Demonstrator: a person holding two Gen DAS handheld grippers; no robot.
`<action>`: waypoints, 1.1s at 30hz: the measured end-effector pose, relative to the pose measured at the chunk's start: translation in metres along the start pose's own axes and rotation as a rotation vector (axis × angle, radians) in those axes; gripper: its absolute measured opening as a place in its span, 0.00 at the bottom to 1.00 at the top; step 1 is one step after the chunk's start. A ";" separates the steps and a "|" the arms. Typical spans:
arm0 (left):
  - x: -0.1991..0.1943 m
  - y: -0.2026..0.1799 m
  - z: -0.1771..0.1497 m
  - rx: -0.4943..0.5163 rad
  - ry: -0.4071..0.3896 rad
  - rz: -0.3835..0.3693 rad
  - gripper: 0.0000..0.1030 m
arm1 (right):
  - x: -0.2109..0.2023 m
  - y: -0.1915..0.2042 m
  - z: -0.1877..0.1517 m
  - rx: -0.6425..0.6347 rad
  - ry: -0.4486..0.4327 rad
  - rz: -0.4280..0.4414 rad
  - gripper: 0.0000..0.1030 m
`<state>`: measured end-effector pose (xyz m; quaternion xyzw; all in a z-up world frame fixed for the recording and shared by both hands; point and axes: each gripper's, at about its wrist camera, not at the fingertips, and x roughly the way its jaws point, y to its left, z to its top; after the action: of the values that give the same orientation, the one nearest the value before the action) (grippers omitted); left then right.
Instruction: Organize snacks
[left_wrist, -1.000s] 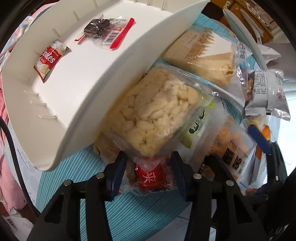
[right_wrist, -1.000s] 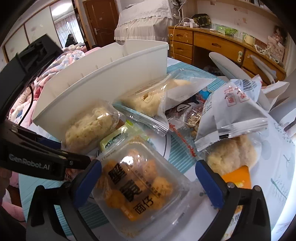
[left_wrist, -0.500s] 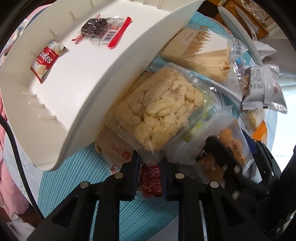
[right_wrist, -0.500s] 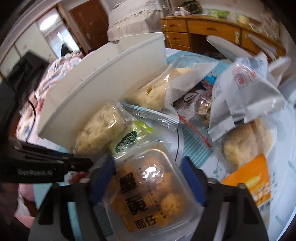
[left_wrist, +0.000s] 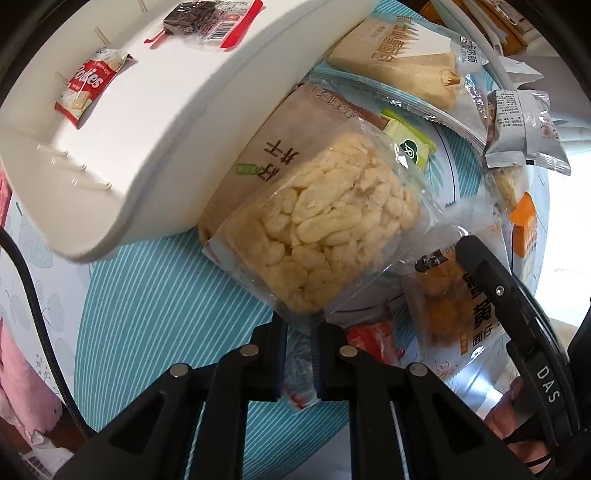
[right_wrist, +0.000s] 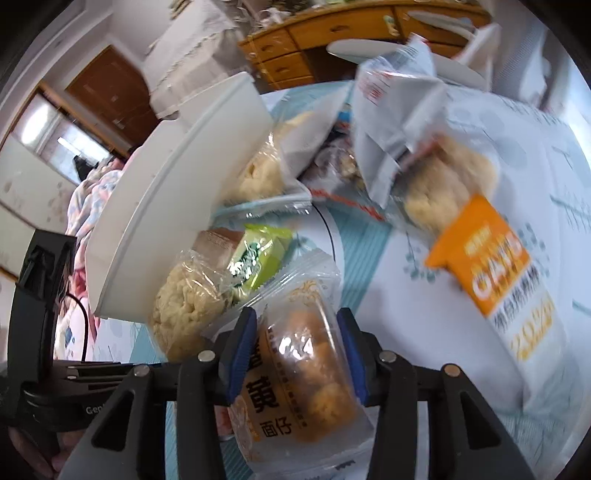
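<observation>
White storage tray (left_wrist: 177, 122); teal-and-white striped tablecloth (left_wrist: 155, 314) at 7 o'clock in the left wrist view; clear bag of pale yellow puffed rice cake (left_wrist: 325, 229) centre; red-and-white cookie packet (left_wrist: 90, 86) at 10 o'clock; brown biscuit pack (left_wrist: 295, 136); lime green sachet (right_wrist: 260, 254); orange oats pack (right_wrist: 487, 266) at 3 o'clock; blue pads (right_wrist: 242, 350), golden pastries pack (right_wrist: 306, 373).

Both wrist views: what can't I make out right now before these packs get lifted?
- Left wrist: the brown packet is mostly covered by the rice-puff pack.
- Left wrist: the red wrapper is hidden behind the left gripper.
- Right wrist: motion blur smears the orange oats pack print.
</observation>
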<state>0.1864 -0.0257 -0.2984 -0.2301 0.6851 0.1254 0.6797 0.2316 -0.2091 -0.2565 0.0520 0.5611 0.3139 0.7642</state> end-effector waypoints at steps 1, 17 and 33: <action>-0.002 0.002 0.000 0.002 -0.001 -0.003 0.08 | -0.002 0.001 -0.002 0.008 0.001 -0.005 0.42; -0.048 0.026 -0.023 0.080 -0.081 -0.106 0.06 | -0.047 0.008 -0.039 0.190 -0.078 -0.006 0.31; -0.075 0.053 -0.048 0.141 -0.110 -0.160 0.03 | -0.094 0.021 -0.070 0.273 -0.192 0.012 0.26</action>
<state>0.1164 0.0071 -0.2299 -0.2284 0.6333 0.0349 0.7386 0.1444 -0.2616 -0.1949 0.1883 0.5228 0.2327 0.7982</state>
